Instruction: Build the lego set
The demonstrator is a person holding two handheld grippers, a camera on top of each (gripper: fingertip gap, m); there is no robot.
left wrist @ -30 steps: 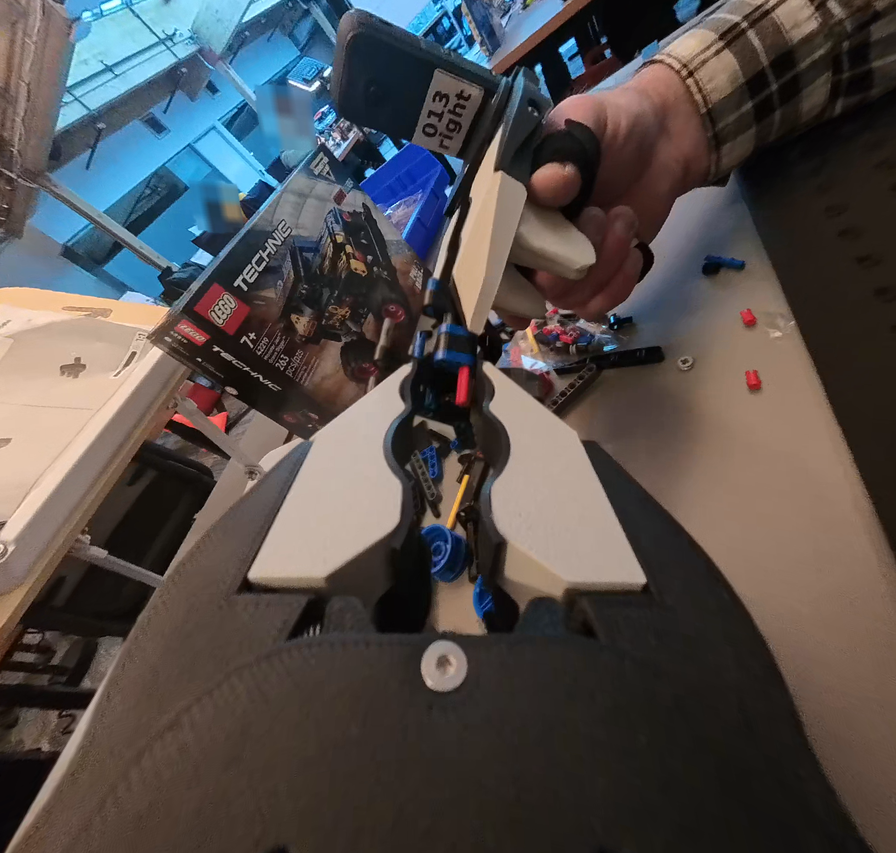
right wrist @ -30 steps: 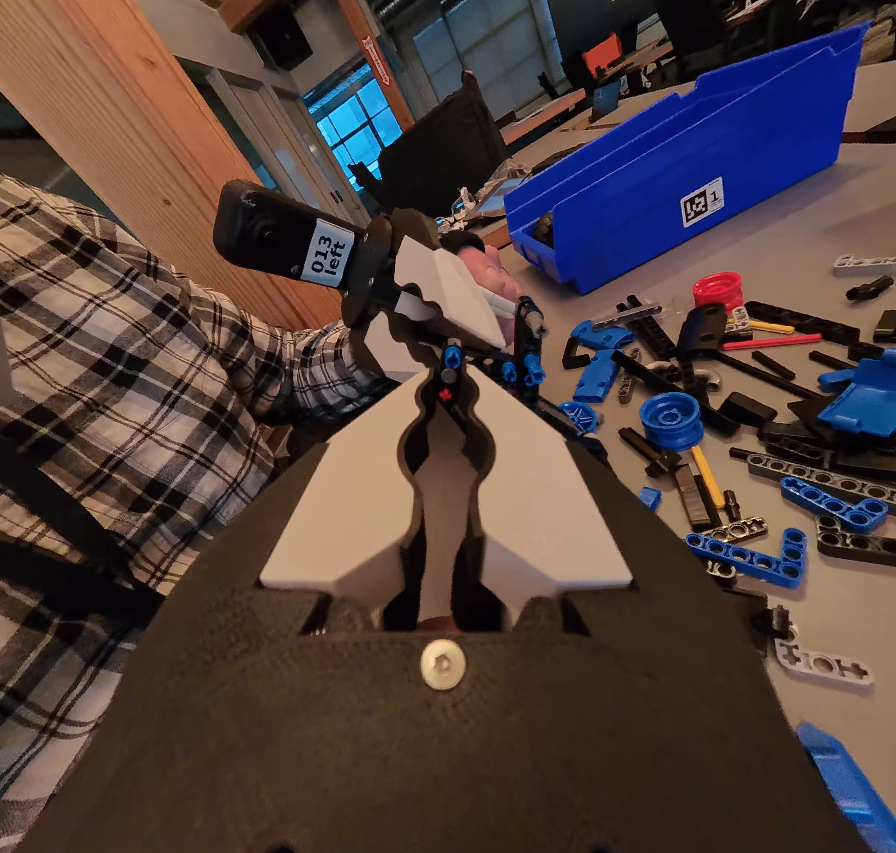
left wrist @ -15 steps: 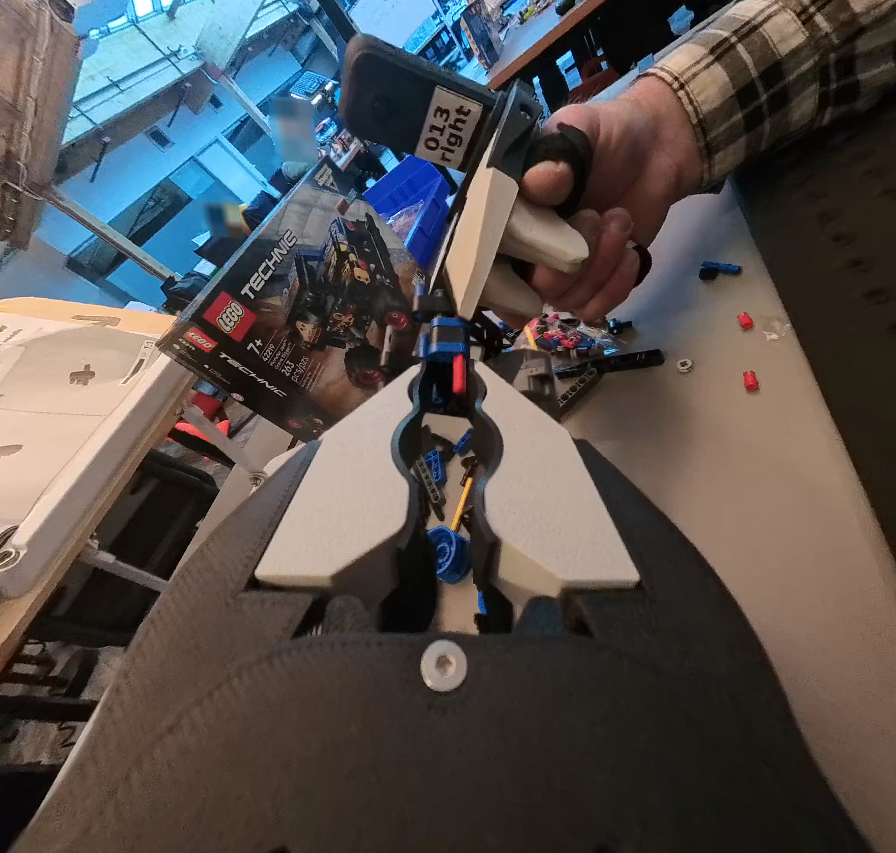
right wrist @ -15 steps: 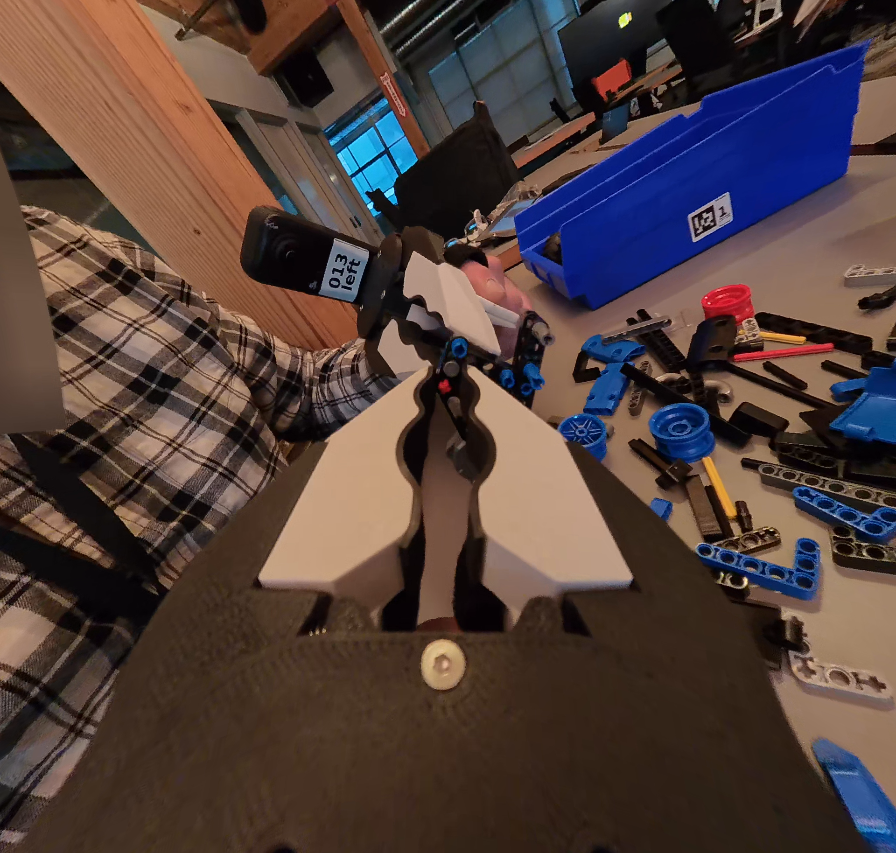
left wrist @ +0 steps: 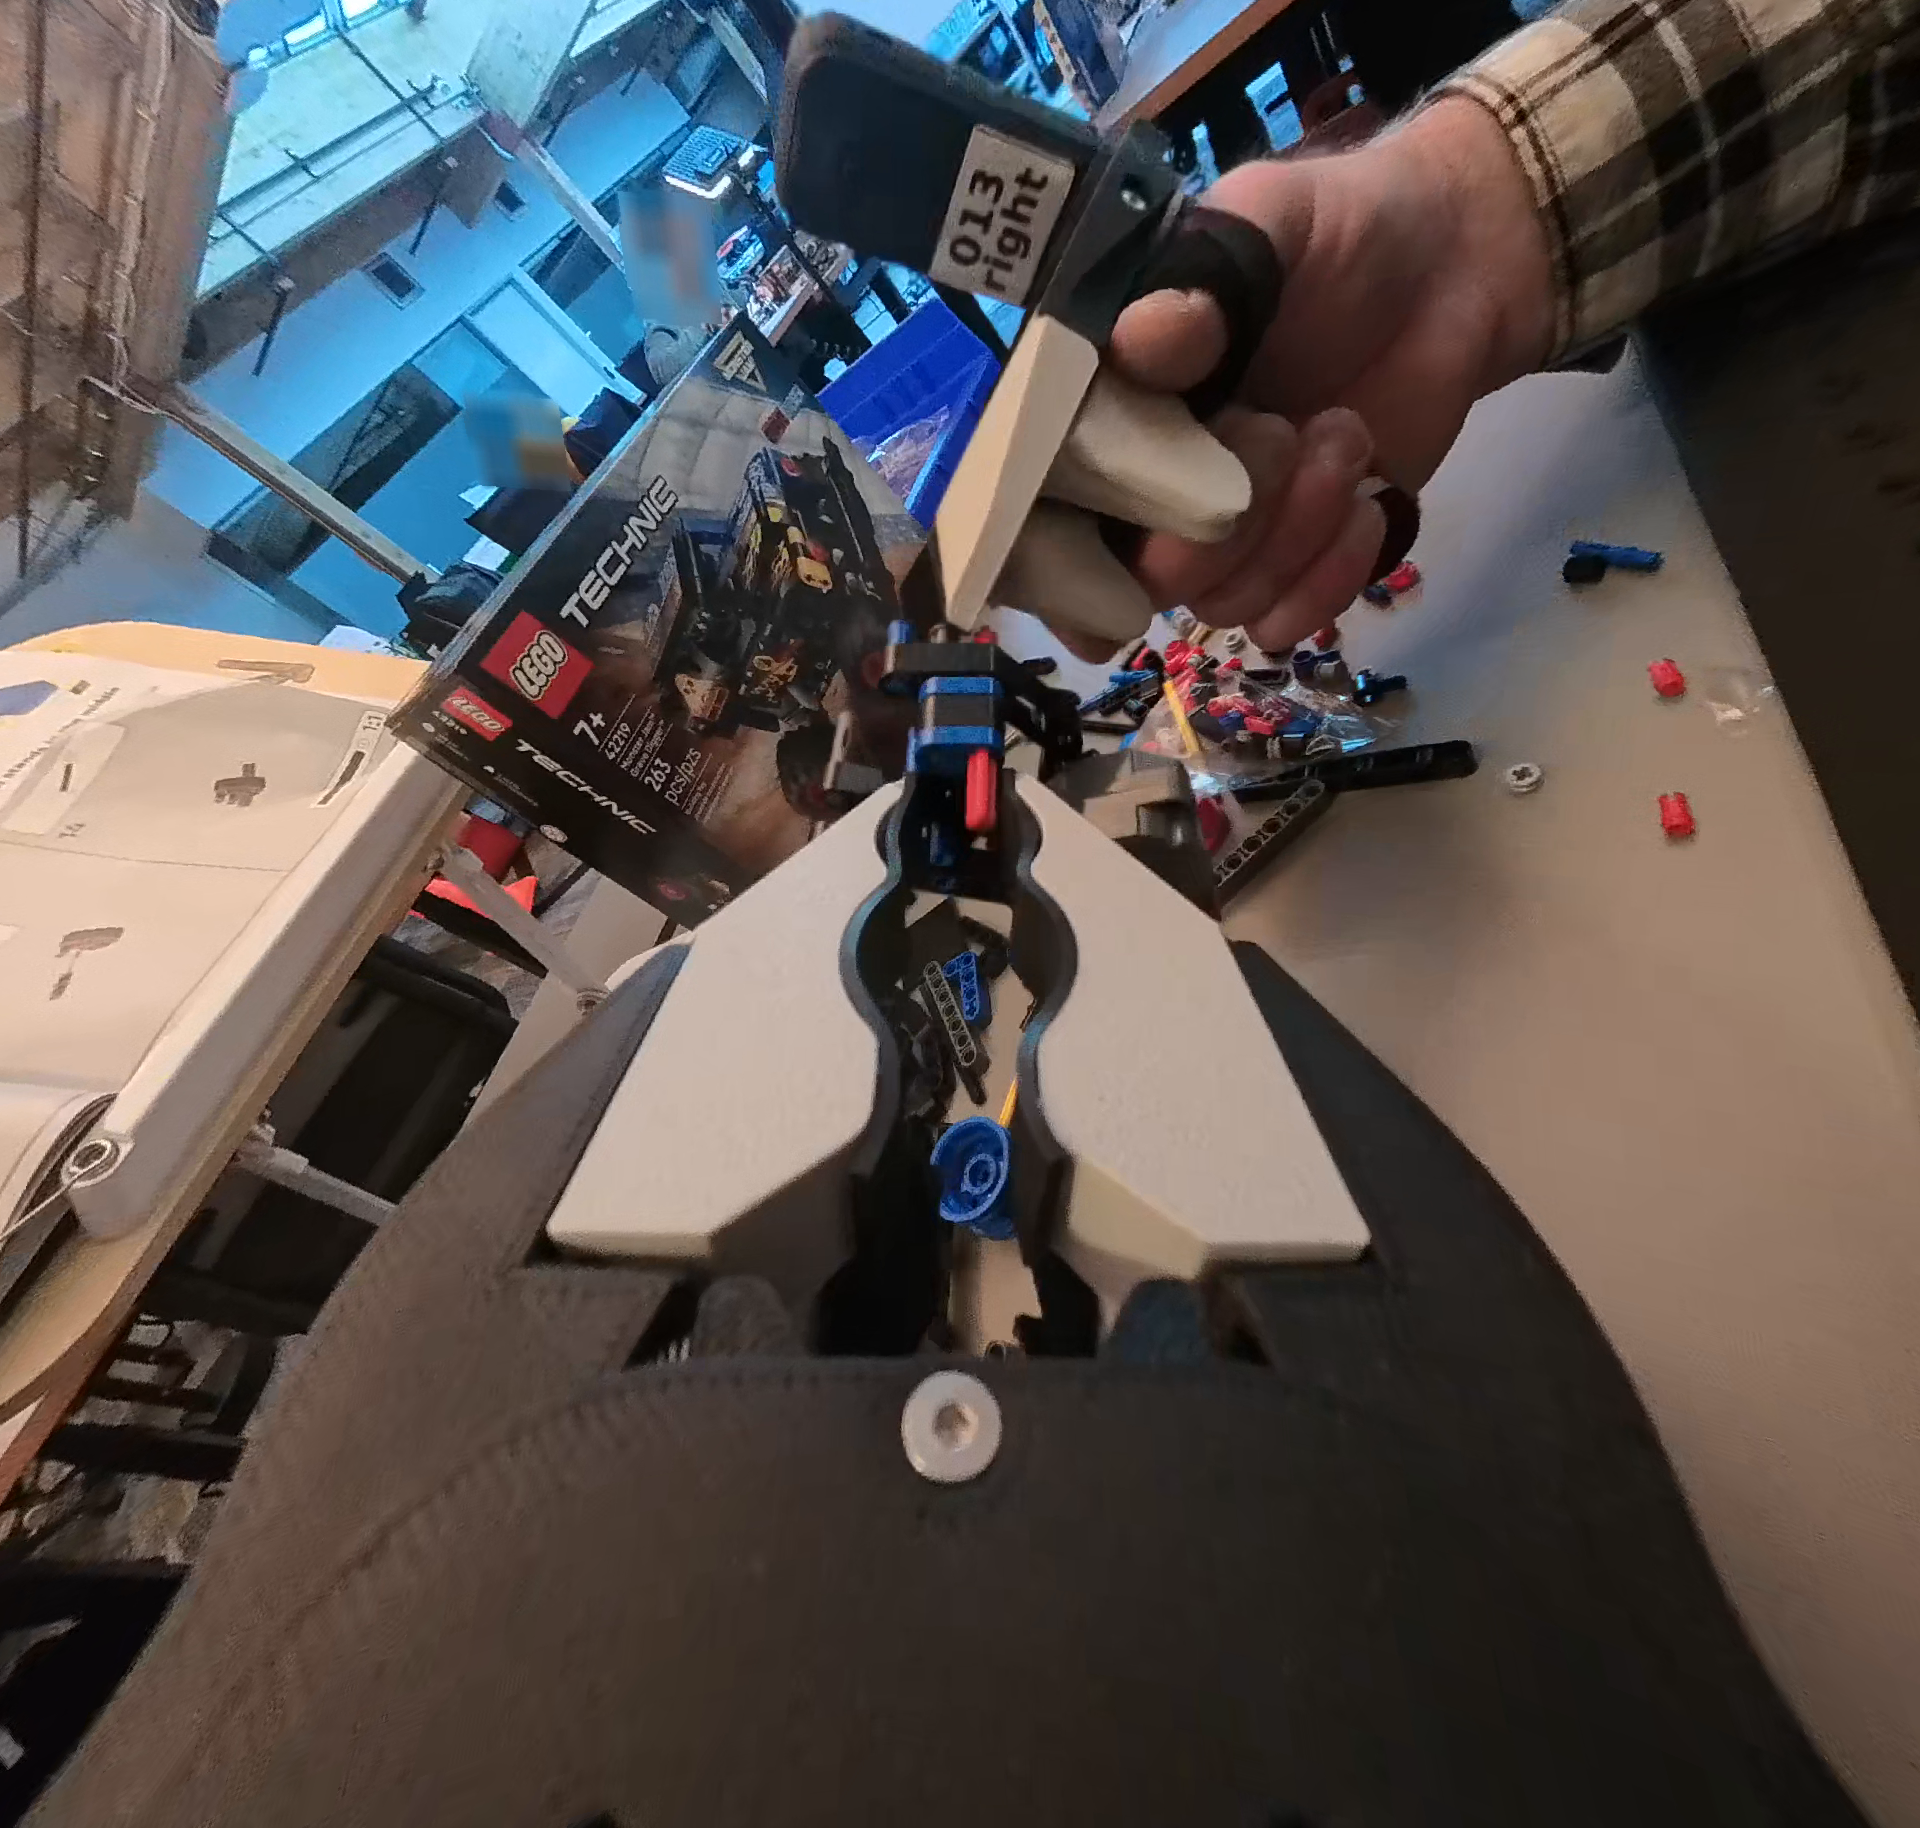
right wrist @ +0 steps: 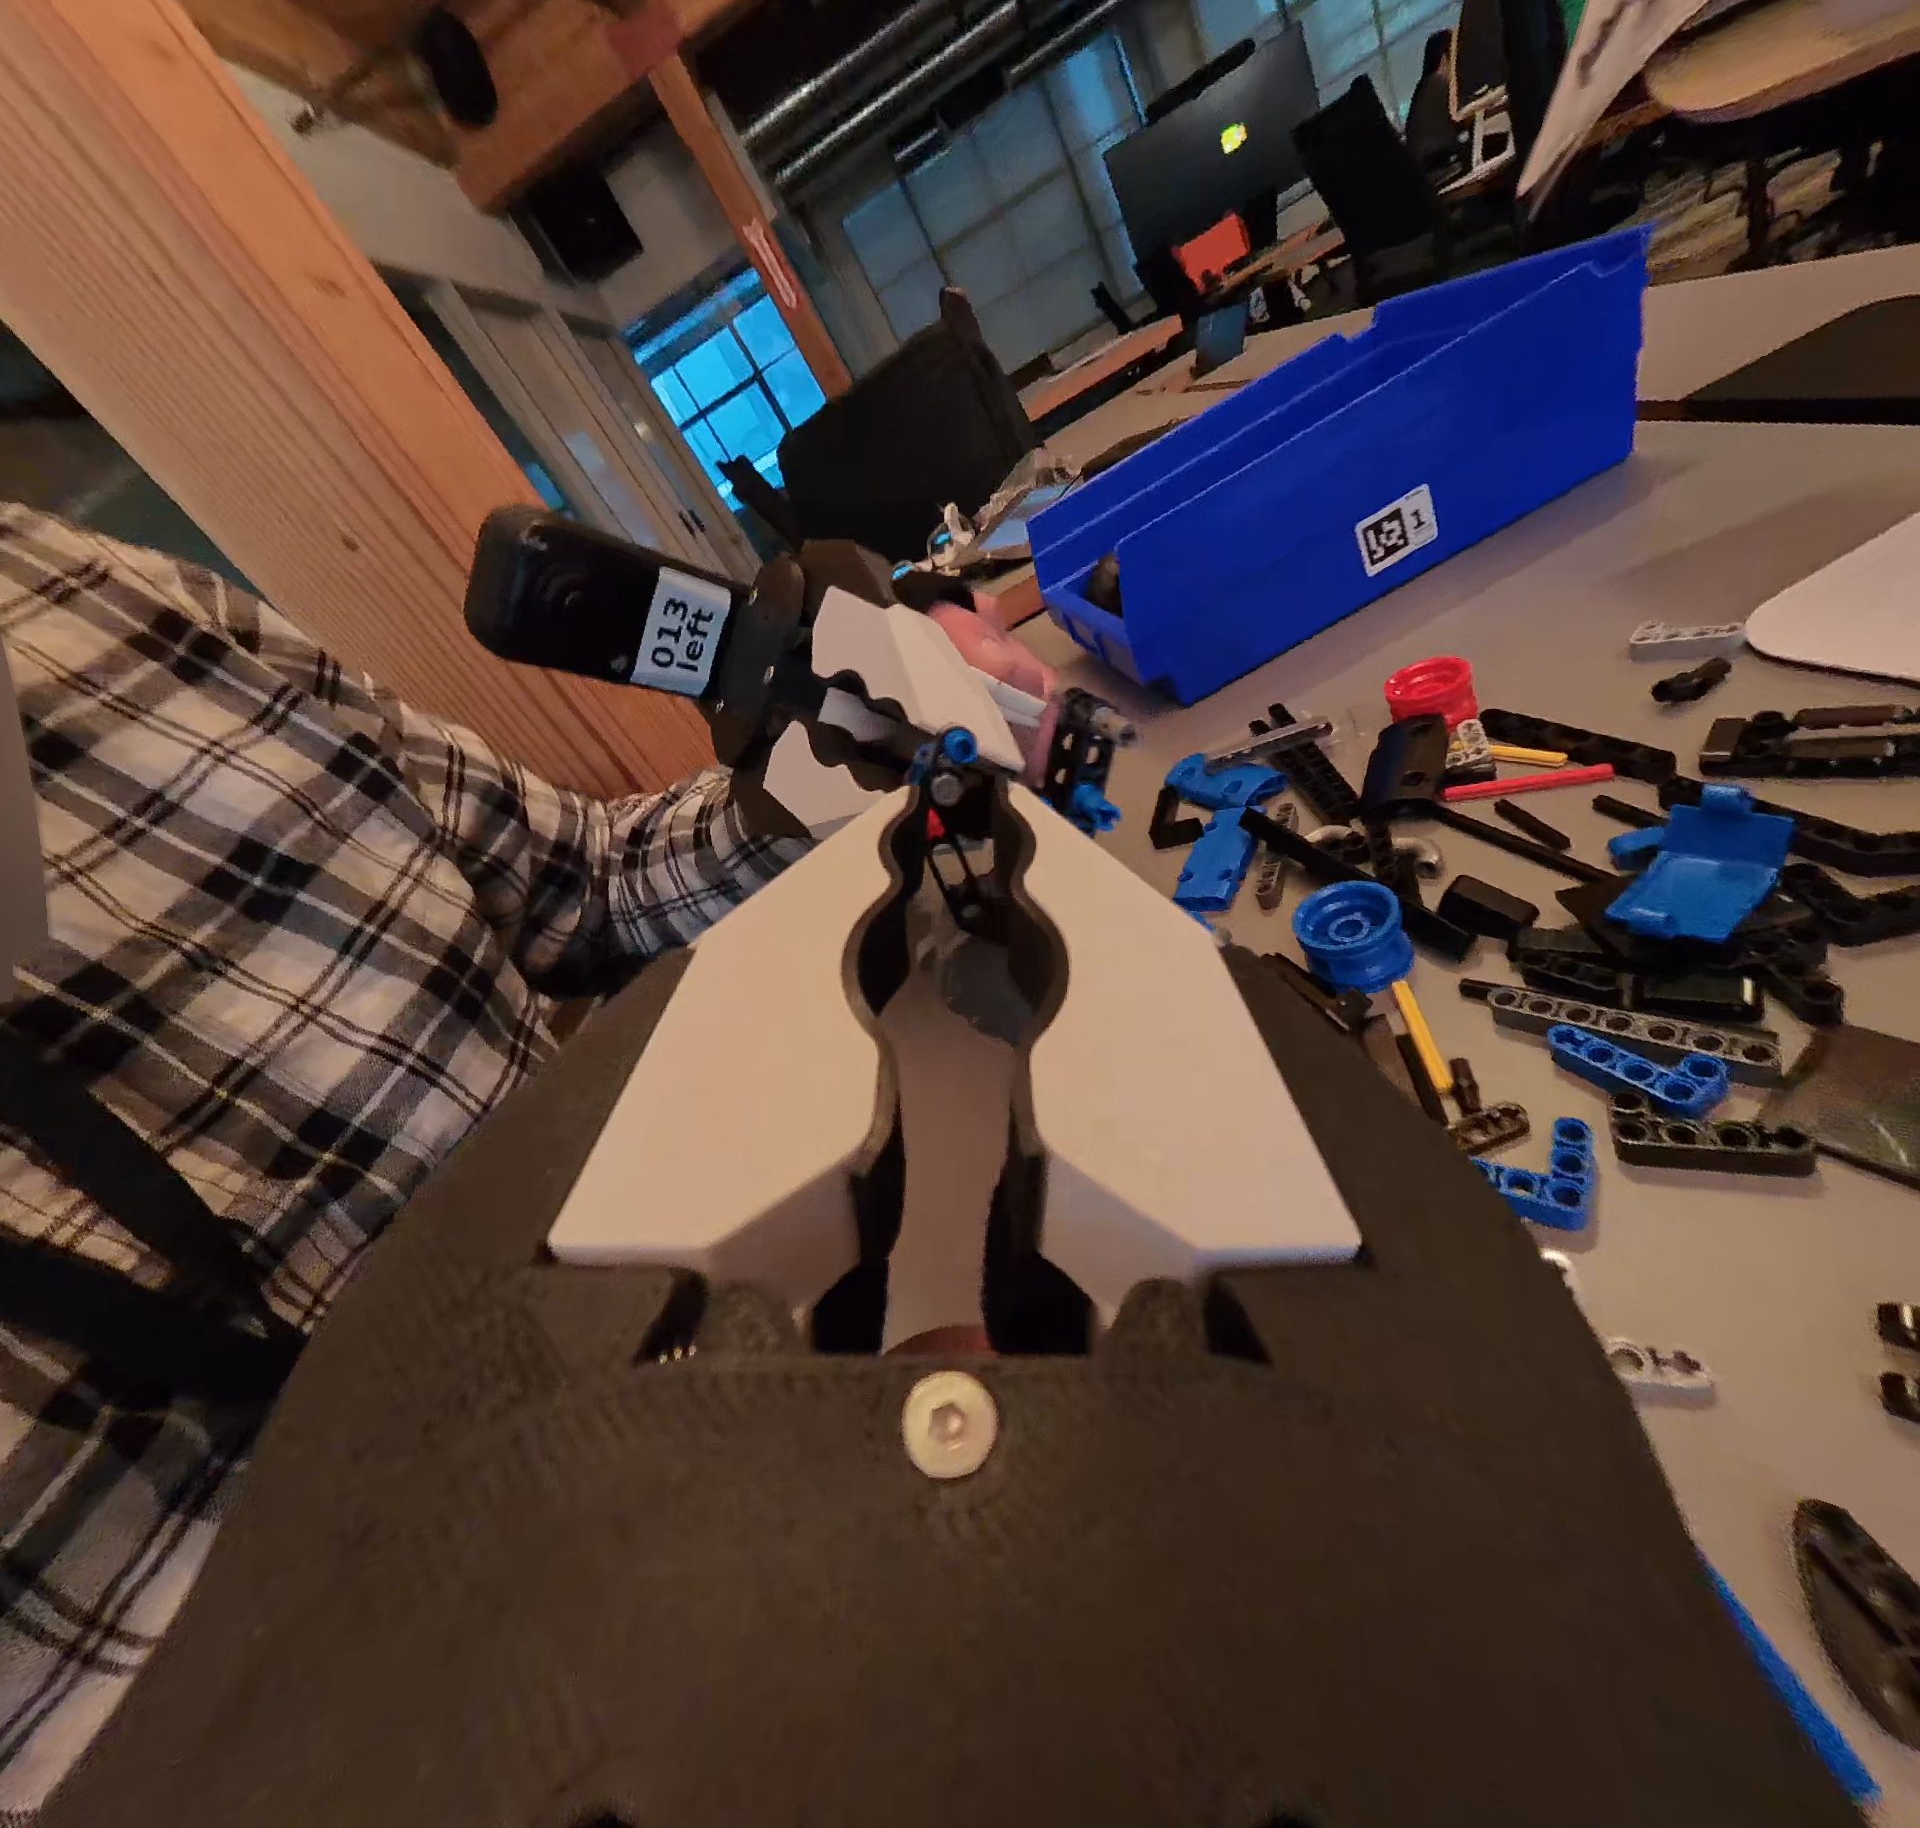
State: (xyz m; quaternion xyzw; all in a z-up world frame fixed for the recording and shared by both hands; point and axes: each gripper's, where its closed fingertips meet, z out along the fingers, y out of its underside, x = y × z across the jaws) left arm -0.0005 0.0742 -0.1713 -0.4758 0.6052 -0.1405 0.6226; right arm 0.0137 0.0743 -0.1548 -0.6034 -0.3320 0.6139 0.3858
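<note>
Grippers meet above the blue wheel (right wrist: 1351,937): left gripper (left wrist: 958,822) clamps the black-and-blue assembly (left wrist: 956,739), while right gripper (right wrist: 951,802), fingers narrow, seemingly pinches its other end.

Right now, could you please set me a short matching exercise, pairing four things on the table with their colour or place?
Things:
1. storage bin
2. wheel hub beside the bin
3. wheel hub nearer the right tool
4. set box

Descriptions:
A. red, lying by the bin's near end
B. dark printed carton, leaning tilted behind the left tool
C. blue, long, open-topped, with a small white tag on its side
D. blue, round, with a yellow axle just beside it

Pairs: 1-C, 2-A, 3-D, 4-B
</note>
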